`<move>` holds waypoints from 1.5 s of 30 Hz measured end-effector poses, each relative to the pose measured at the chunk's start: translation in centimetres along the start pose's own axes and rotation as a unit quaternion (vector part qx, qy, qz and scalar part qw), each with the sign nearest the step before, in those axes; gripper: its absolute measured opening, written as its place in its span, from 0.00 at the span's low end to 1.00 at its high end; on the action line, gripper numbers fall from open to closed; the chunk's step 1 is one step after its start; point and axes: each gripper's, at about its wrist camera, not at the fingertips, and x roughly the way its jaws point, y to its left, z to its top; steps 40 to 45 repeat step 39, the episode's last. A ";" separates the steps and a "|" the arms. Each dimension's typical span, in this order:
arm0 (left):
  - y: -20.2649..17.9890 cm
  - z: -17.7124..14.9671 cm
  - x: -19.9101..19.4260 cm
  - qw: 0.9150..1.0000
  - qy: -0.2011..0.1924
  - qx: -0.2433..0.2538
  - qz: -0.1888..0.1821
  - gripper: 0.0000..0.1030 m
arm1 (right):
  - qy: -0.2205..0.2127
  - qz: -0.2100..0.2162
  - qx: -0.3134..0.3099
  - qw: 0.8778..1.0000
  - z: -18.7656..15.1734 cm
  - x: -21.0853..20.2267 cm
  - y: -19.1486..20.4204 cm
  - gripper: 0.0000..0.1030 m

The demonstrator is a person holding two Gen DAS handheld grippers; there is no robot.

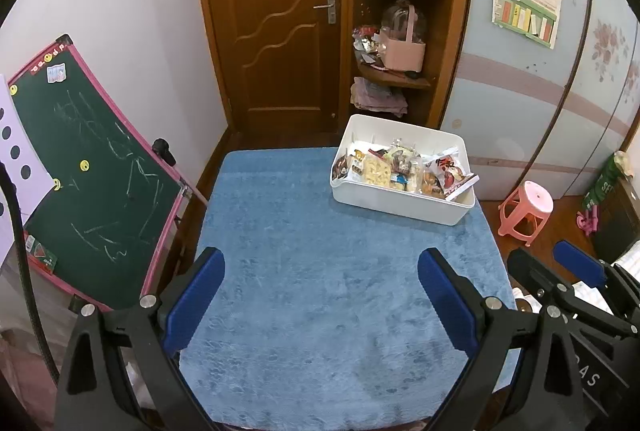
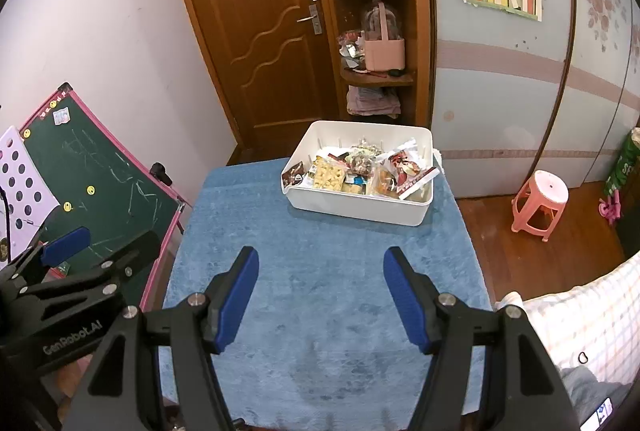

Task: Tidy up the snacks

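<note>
1. Your left tongs [image 1: 320, 295] are spread wide and hold nothing; they hover low over the near part of the worktop [image 1: 304, 271], which is covered in blue plush.
2. Your right tongs [image 2: 320, 295] are likewise spread and hold nothing, at about the same height and alongside the left pair.
3. The snacks [image 2: 360, 171] all lie inside the white bin [image 2: 360, 209] at the far right corner of the worktop. No packet shows on the blue cloth outside it.
4. Bearing: from both tongs the bin lies ahead and to the right. In the right wrist view it sits nearer the centre line, so your right hand looks the nearer one, though not by much.
5. The bin's long axis runs roughly across your line of reach, slightly skewed. The packets stand or lean side by side along that axis; the red-and-white packet [image 2: 408, 171] at the right end pokes over the rim.
6. Reading the stage: snacks gathered in the bin fit either a finished sort or a stock waiting to be set out. The pictures don't settle which, so no move is called here.
</note>
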 end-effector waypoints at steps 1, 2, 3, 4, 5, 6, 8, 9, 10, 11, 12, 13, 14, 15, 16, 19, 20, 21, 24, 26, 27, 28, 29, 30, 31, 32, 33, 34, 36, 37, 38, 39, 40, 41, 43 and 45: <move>0.0 0.0 0.0 1.000 0.000 0.000 0.000 0.94 | 0.000 0.000 -0.001 1.000 0.0 0.0 0.1 0.64; 0.0 0.0 0.0 1.000 0.000 0.000 0.000 0.94 | 0.000 0.000 -0.001 1.000 0.1 0.1 0.1 0.64; 0.1 0.0 0.0 1.000 0.000 0.001 0.000 0.94 | 0.000 0.000 -0.002 1.000 0.1 0.1 0.2 0.64; 0.1 0.1 0.1 1.000 0.000 0.000 0.000 0.94 | 0.001 0.000 -0.003 1.000 0.1 0.1 0.2 0.64; 0.1 0.1 0.2 1.000 0.001 -0.002 0.001 0.94 | 0.001 0.000 -0.004 1.000 0.1 0.1 0.2 0.64; 0.1 0.1 0.3 1.000 0.002 -0.003 0.002 0.94 | 0.002 0.000 -0.005 1.000 0.2 0.2 0.3 0.64; 0.1 0.1 0.4 1.000 0.004 -0.005 0.002 0.94 | 0.002 -0.001 -0.005 1.000 0.2 0.2 0.3 0.64; 0.0 0.0 0.5 1.000 0.005 -0.006 0.002 0.94 | 0.003 -0.001 -0.005 1.000 0.2 0.2 0.2 0.64; 0.1 0.0 0.6 1.000 0.006 -0.007 0.002 0.94 | 0.004 -0.001 -0.005 1.000 0.2 0.3 0.2 0.64; 0.0 0.0 0.6 1.000 0.007 -0.008 0.002 0.94 | 0.005 0.000 -0.005 1.000 0.2 0.3 0.1 0.64; 0.0 0.1 0.7 1.000 0.008 -0.009 0.003 0.94 | 0.006 0.000 -0.005 1.000 0.3 0.4 0.0 0.64; -0.1 0.1 0.7 1.000 0.009 -0.009 0.002 0.94 | 0.006 0.000 -0.005 1.000 0.3 0.4 0.0 0.64; 0.0 0.1 0.7 1.000 0.009 -0.009 0.002 0.94 | 0.007 0.001 -0.004 1.000 0.4 0.4 -0.1 0.64; 0.0 0.1 0.7 1.000 0.009 -0.009 0.003 0.94 | 0.007 0.001 -0.004 1.000 0.4 0.4 -0.1 0.64; -0.1 0.0 0.8 1.000 0.009 -0.009 0.003 0.94 | 0.007 0.000 -0.004 1.000 0.4 0.4 -0.1 0.64; -0.2 0.0 0.8 1.000 0.009 -0.010 0.003 0.94 | 0.008 0.001 -0.003 1.000 0.4 0.5 -0.2 0.64; -0.2 0.0 0.8 1.000 0.010 -0.010 0.003 0.94 | 0.008 0.001 -0.004 1.000 0.4 0.5 -0.2 0.64; -0.2 0.0 0.8 1.000 0.009 -0.010 0.003 0.94 | 0.009 0.001 -0.003 1.000 0.4 0.5 -0.3 0.64; -0.4 -0.1 0.8 1.000 0.009 -0.010 0.003 0.94 | 0.008 0.001 -0.003 1.000 0.4 0.5 -0.3 0.64; -0.4 -0.1 0.8 1.000 0.010 -0.010 0.004 0.94 | 0.009 0.001 -0.004 1.000 0.4 0.6 -0.3 0.64; -0.3 0.0 0.8 1.000 0.010 -0.010 0.004 0.94 | 0.010 0.001 -0.004 1.000 0.4 0.6 -0.3 0.64; -0.3 0.0 0.8 1.000 0.010 -0.010 0.004 0.94 | 0.010 0.001 -0.004 1.000 0.3 0.7 -0.3 0.64; -0.3 -0.1 0.9 1.000 0.011 -0.011 0.004 0.94 | 0.010 0.001 -0.004 1.000 0.3 0.7 -0.4 0.64; -0.5 -0.1 1.0 1.000 0.012 -0.012 0.005 0.94 | 0.011 0.001 -0.004 1.000 0.3 0.7 -0.4 0.64; -0.5 -0.1 1.0 1.000 0.012 -0.012 0.005 0.94 | 0.010 0.001 -0.003 1.000 0.3 0.7 -0.3 0.64; -0.4 -0.1 1.0 1.000 0.012 -0.011 0.005 0.94 | 0.011 0.001 -0.004 1.000 0.3 0.8 -0.3 0.64; -0.5 -0.2 1.1 1.000 0.012 -0.012 0.006 0.94 | 0.011 0.001 -0.004 1.000 0.4 0.8 -0.3 0.64; -0.6 -0.3 1.2 1.000 0.013 -0.014 0.007 0.94 | 0.012 0.002 -0.004 1.000 0.3 0.9 -0.4 0.64; -0.8 -0.4 1.4 1.000 0.015 -0.017 0.009 0.94 | 0.013 0.003 -0.006 1.000 0.1 1.0 -0.5 0.64; -0.8 -0.4 1.5 1.000 0.016 -0.019 0.010 0.94 | 0.014 0.004 -0.006 1.000 0.1 1.1 -0.4 0.64; -0.9 -0.4 1.6 1.000 0.018 -0.021 0.011 0.94 | 0.014 0.004 -0.007 1.000 0.1 1.2 -0.4 0.64; -0.9 -0.5 1.7 1.000 0.019 -0.022 0.012 0.94 | 0.015 0.005 -0.008 1.000 0.2 1.4 -0.5 0.64; -0.9 -0.5 1.7 1.000 0.019 -0.022 0.012 0.94 | 0.015 0.005 -0.008 1.000 0.2 1.4 -0.5 0.64; -0.9 -0.5 1.7 1.000 0.019 -0.022 0.012 0.94 | 0.015 0.005 -0.008 1.000 0.2 1.4 -0.5 0.64; -0.9 -0.5 1.7 1.000 0.019 -0.022 0.012 0.94 | 0.015 0.005 -0.008 1.000 0.2 1.4 -0.5 0.64; -0.9 -0.5 1.7 1.000 0.019 -0.022 0.012 0.94 | 0.015 0.005 -0.008 1.000 0.2 1.4 -0.5 0.64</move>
